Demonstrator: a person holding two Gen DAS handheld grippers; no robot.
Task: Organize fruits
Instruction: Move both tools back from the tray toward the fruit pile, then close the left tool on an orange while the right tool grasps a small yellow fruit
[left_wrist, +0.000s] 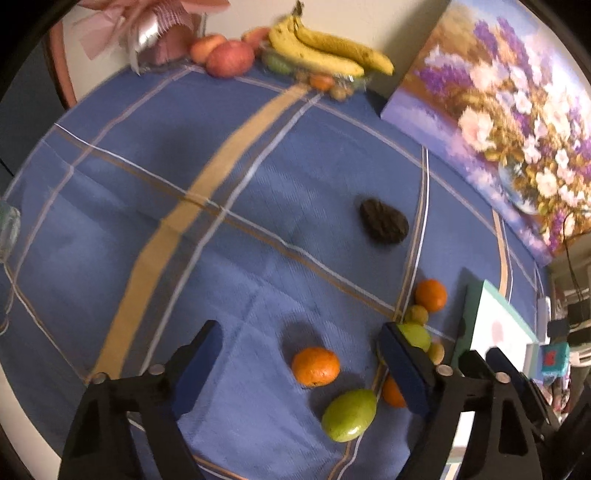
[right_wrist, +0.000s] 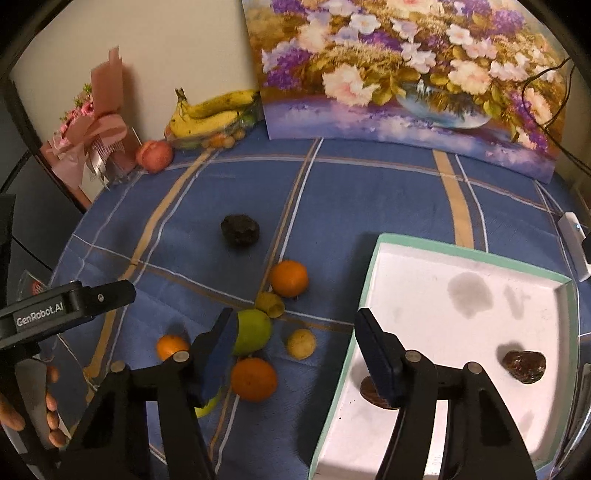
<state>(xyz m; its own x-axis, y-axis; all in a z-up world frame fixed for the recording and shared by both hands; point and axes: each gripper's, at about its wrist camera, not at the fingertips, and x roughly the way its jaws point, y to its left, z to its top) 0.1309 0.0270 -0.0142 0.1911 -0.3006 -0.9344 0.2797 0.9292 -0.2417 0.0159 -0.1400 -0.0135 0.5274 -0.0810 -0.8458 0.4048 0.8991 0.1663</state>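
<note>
Blue plaid tablecloth carries scattered oranges, green fruits and a white tray holding a dark fruit. "GenRobot.AI" reads on the left gripper, jaws apart above an orange. The right gripper also gapes, gripping nothing.

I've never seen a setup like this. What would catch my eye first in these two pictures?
Probably the big flower painting leaning against the wall at the back of the blue checked tablecloth. Next, the bright cluster of oranges and green fruit loose on the cloth near the tongs, beside a white tray with a green rim that already holds dark fruit. In the far corner lies a bunch of bananas.
</note>
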